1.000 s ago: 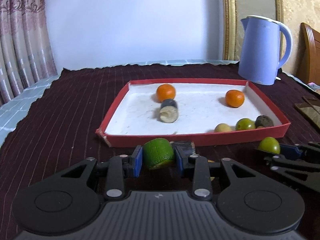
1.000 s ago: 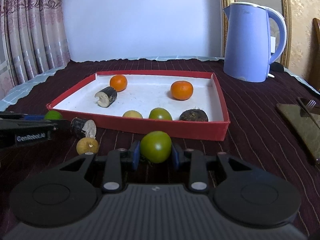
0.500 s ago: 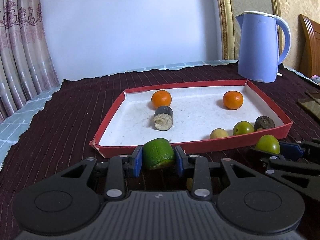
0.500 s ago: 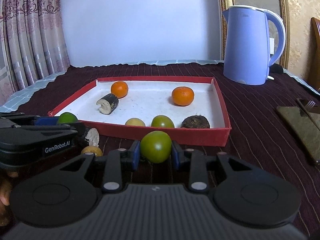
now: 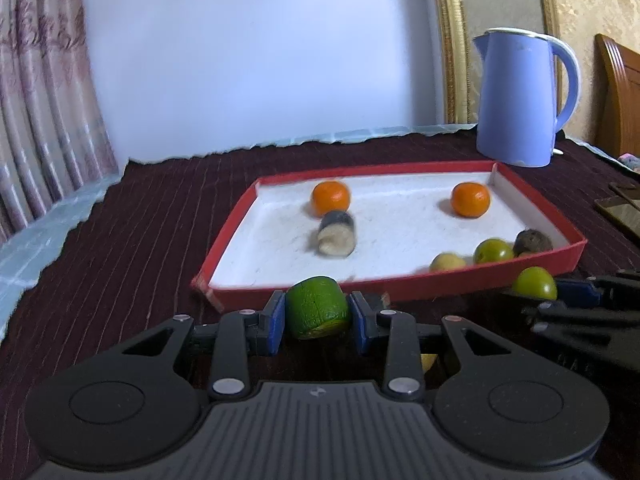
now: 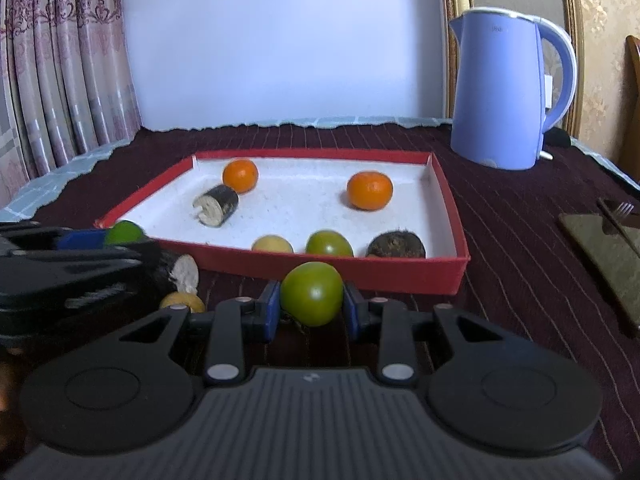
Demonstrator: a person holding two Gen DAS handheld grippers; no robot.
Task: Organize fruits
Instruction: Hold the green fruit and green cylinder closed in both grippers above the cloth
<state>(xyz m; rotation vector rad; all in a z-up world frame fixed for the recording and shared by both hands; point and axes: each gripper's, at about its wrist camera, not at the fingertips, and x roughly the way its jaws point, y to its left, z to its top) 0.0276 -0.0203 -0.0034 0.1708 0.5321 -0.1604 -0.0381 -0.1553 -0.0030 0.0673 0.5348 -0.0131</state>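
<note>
My left gripper (image 5: 317, 316) is shut on a rough green lime (image 5: 316, 305), held just short of the near wall of the red tray (image 5: 224, 258). My right gripper (image 6: 310, 307) is shut on a smooth green round fruit (image 6: 311, 293) in front of the red tray (image 6: 448, 204). Inside the tray lie two oranges (image 6: 240, 175) (image 6: 369, 190), a dark cut cane piece (image 6: 216, 205), a yellow fruit (image 6: 272, 244), a green fruit (image 6: 329, 243) and a dark brown fruit (image 6: 396, 245). Each gripper shows at the edge of the other's view.
A blue kettle (image 6: 508, 92) stands behind the tray on the right. On the dark striped cloth left of my right gripper lie another cane piece (image 6: 180, 270) and a small yellow fruit (image 6: 183, 302). A flat board with a fork (image 6: 608, 248) lies far right.
The left gripper has lifted slightly and shifted, so the tray sits further right and lower in its view. The right gripper has barely moved. Both keep their fruits.
</note>
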